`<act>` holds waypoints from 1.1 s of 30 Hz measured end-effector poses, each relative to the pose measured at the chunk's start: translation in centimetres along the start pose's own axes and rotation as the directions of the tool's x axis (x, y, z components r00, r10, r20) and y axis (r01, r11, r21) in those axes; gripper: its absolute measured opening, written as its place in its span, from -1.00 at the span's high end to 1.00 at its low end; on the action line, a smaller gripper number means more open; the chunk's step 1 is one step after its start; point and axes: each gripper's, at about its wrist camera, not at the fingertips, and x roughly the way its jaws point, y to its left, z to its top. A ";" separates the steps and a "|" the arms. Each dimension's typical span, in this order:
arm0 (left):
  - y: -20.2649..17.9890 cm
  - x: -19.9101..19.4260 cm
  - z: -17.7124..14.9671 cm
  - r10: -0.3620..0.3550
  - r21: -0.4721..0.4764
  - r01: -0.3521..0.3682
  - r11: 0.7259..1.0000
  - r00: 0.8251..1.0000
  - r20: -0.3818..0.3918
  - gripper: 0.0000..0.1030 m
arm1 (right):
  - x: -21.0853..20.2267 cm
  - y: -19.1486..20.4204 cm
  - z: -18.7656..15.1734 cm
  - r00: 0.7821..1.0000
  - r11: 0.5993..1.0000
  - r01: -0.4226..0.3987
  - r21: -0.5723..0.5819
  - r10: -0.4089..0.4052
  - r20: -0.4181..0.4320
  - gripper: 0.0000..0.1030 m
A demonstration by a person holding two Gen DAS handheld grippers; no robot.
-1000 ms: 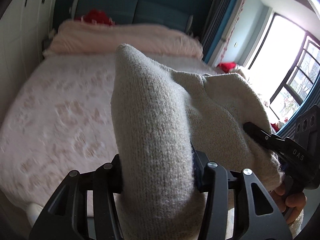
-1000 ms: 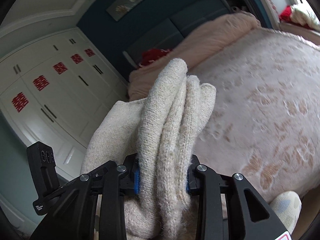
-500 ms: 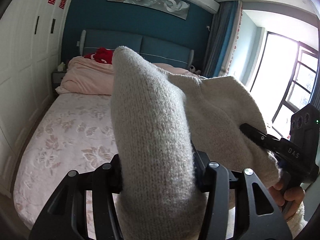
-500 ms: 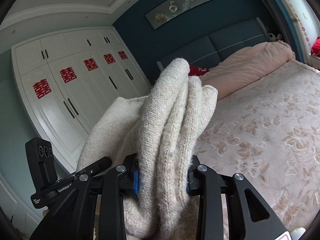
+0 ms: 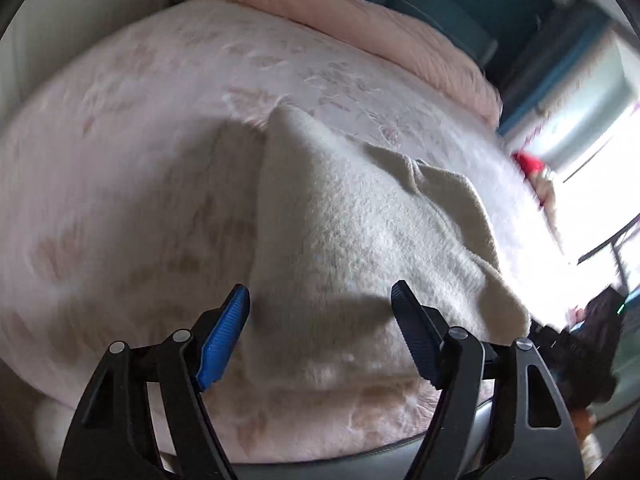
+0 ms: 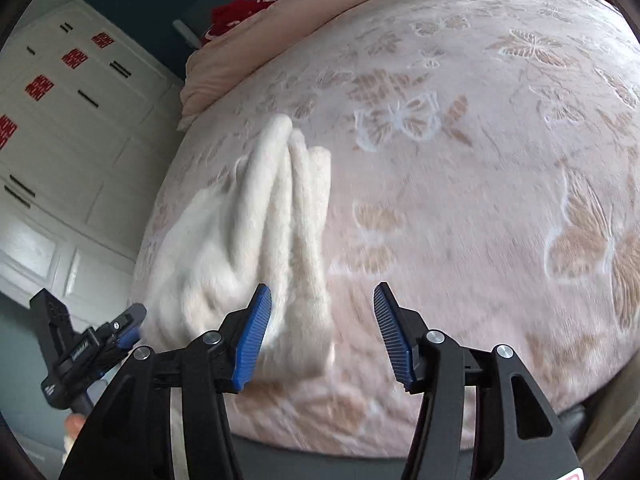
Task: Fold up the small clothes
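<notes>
My left gripper [image 5: 320, 308] and right gripper [image 6: 322, 312] have just been opening, gripping nothing; the cream knit garment [image 5: 360, 232] is lying at twelve o'clock on the bed [image 6: 480, 200].

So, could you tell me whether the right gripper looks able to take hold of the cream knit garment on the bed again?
Probably yes: the right gripper is open, and the cream knit garment lies right before it, nothing between.

A butterfly-patterned pink bedspread [image 6: 460, 184], a rolled pink duvet [image 5: 360, 28] and, seemingly, white wardrobe doors [image 6: 72, 128].
</notes>
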 end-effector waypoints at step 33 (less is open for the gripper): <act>-2.4 0.5 -3.1 0.035 0.049 -0.040 0.998 0.994 0.101 -0.28 | -1.5 3.4 0.8 0.992 0.969 0.114 -0.217 -0.101 0.070 0.45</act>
